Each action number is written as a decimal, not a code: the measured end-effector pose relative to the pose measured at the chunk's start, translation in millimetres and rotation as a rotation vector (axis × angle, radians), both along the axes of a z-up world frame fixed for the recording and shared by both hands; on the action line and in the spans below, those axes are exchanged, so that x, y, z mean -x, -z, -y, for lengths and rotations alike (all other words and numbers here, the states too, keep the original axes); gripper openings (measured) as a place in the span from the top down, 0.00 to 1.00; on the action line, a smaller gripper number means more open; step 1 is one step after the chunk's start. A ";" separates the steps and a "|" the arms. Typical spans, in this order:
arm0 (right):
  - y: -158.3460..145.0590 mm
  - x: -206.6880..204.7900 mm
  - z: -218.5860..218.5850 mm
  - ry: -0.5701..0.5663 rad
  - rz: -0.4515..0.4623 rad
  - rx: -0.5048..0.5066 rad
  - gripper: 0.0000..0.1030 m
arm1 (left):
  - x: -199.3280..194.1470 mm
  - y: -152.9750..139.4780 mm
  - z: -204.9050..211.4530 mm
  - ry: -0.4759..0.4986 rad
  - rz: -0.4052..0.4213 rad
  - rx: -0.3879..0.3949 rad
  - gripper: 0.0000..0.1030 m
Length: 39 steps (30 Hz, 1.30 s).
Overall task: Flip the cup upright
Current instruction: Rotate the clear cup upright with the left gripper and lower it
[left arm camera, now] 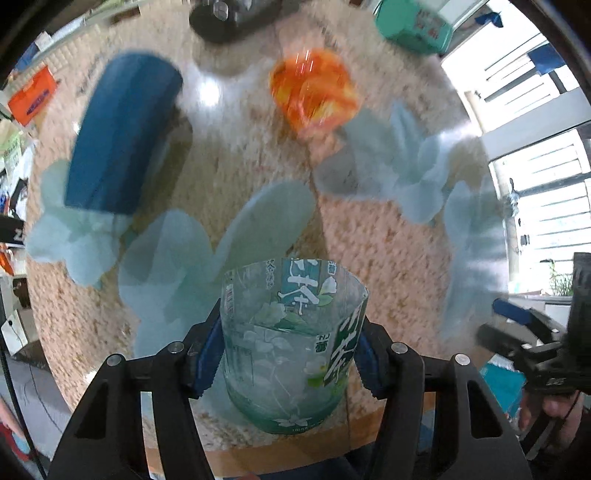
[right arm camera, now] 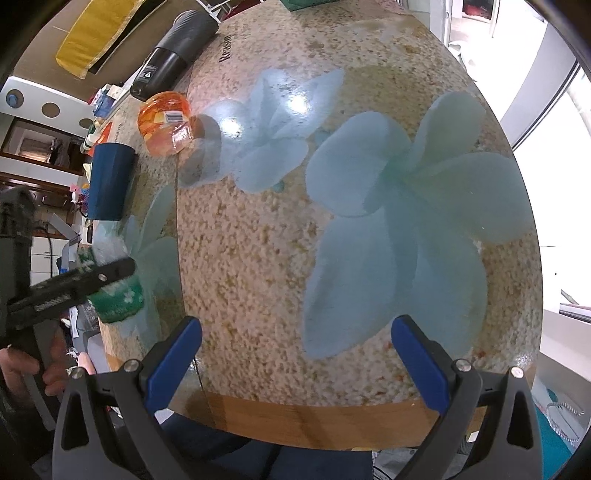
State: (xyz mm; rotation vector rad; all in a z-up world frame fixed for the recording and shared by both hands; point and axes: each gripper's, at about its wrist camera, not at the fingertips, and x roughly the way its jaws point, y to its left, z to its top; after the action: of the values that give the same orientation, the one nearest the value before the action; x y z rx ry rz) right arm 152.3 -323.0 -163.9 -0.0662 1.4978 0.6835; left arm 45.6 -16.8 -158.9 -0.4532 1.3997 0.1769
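Note:
My left gripper (left arm camera: 286, 350) is shut on a clear plastic cup with a green tea label (left arm camera: 291, 343), its open rim pointing away from me and its green base near the camera. The cup is held above the near edge of the round table (left arm camera: 388, 258). In the right wrist view the same cup (right arm camera: 116, 295) shows at the far left, gripped by the left gripper. My right gripper (right arm camera: 295, 365) is open and empty over the table's near edge, with blue pads (right arm camera: 173, 365) wide apart.
A dark blue cup (left arm camera: 118, 136) stands upside down at the left. An orange plastic cup (left arm camera: 314, 92) lies on its side at the back. A black cylinder (right arm camera: 173, 48) lies at the far edge. A teal box (left arm camera: 413, 26) sits behind.

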 end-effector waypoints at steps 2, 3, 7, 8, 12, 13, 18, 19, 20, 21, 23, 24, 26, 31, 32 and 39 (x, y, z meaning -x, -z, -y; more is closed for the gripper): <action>-0.6 1.4 -1.6 -0.003 0.002 0.000 0.00 | 3.2 -14.2 -1.6 -0.006 0.044 -0.009 0.37; -1.0 2.0 -2.2 -0.006 0.003 0.000 0.00 | 6.0 -21.8 -2.5 -0.008 0.069 -0.016 0.37; -3.9 5.8 -6.3 -0.020 0.014 -0.004 0.00 | 4.2 -61.6 2.2 -0.019 0.163 -0.060 0.37; -4.8 6.8 -7.2 -0.024 0.018 -0.006 0.00 | 4.6 -70.0 3.4 -0.026 0.196 -0.073 0.37; -5.4 10.7 -7.2 -0.034 0.029 -0.009 0.00 | -4.4 -97.7 8.8 -0.075 0.340 -0.099 0.37; -5.4 11.3 -6.8 -0.035 0.030 -0.008 0.00 | -5.0 -99.8 9.2 -0.082 0.364 -0.113 0.37; -6.8 14.2 -0.6 -0.038 0.055 0.002 0.00 | 2.4 -101.7 20.2 -0.105 0.494 -0.203 0.37; -6.5 14.8 1.1 -0.037 0.060 0.005 0.00 | 1.9 -97.1 23.5 -0.100 0.522 -0.222 0.37; -6.1 15.4 3.6 -0.035 0.066 0.007 0.00 | 1.1 -93.1 26.8 -0.093 0.541 -0.233 0.37; -6.0 15.9 5.8 -0.033 0.068 0.006 0.00 | 1.7 -86.3 30.7 -0.087 0.566 -0.249 0.37; -6.4 17.5 10.8 -0.027 0.076 0.001 0.00 | 4.2 -74.1 36.7 -0.084 0.596 -0.263 0.37; -7.7 18.3 13.5 -0.022 0.082 -0.005 0.00 | 5.0 -65.4 40.5 -0.087 0.608 -0.281 0.37; -10.5 20.4 19.3 -0.013 0.097 -0.023 0.00 | 7.0 -54.2 46.0 -0.088 0.618 -0.310 0.37; -17.5 27.3 21.6 -0.034 0.181 -0.022 0.00 | 3.9 -24.0 61.7 -0.071 0.622 -0.338 0.37; -18.4 28.1 21.3 -0.034 0.185 -0.034 0.00 | 4.3 -20.7 64.3 -0.066 0.625 -0.337 0.37; -14.7 38.5 4.9 -0.111 0.207 -0.020 0.00 | 2.5 4.0 68.9 -0.057 0.590 -0.332 0.36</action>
State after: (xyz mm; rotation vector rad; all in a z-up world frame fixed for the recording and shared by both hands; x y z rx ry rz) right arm 113.8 -327.9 -149.2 -0.2007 1.2949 0.7575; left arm 43.1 -85.7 -162.9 -0.2382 0.7603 0.2904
